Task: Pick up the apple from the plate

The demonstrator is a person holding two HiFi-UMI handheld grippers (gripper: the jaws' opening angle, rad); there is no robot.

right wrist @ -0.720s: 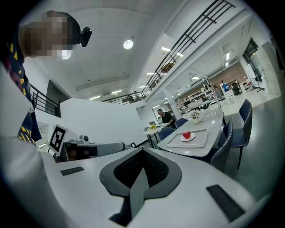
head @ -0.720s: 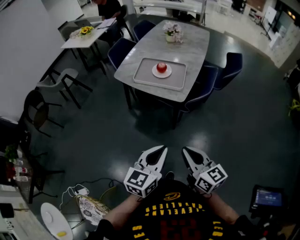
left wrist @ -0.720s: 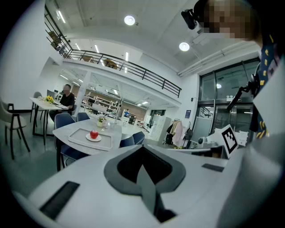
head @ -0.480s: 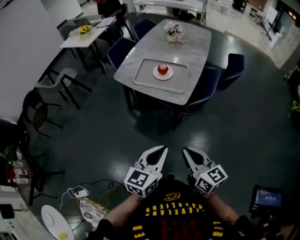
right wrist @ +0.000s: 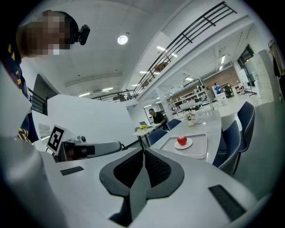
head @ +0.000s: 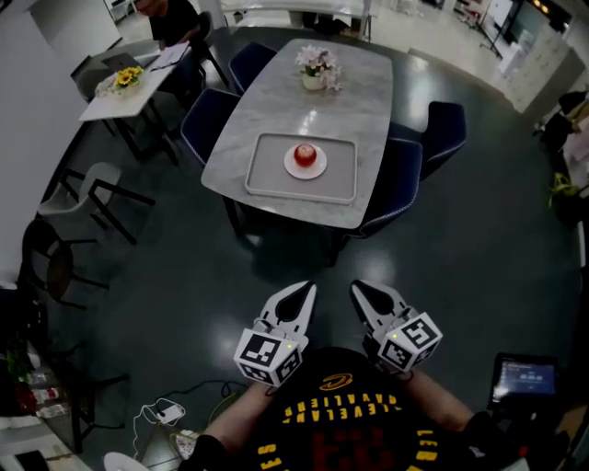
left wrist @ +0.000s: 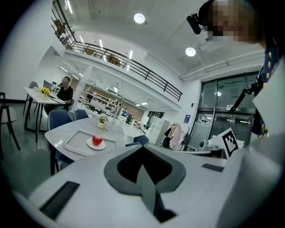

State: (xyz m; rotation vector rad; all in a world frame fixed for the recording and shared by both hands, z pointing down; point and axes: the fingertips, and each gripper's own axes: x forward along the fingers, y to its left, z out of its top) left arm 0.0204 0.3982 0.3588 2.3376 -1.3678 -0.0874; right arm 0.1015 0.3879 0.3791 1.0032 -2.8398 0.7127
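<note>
Apple (head: 305,154), round and glossy red, sits on a small white plate (head: 318,170) in a grey rectangular tray (head: 267,180) on the marbled table (head: 354,92), far ahead of both jaws. Left gripper (head: 304,292) and right gripper (head: 359,289): jaws pressed together, holding nothing.

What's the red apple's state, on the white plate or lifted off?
On the plate: the red apple rests on the round white plate in the grey tray.

Head view: seated person (head: 168,18) cut by top edge. Print on screen (head: 525,377) too small for me to read. Nearest blue chairs (head: 204,124) half under the table (head: 354,83). My hands hidden behind left gripper (head: 306,289) and right gripper (head: 357,287). Stem of apple (head: 305,154): too small to tell.
</note>
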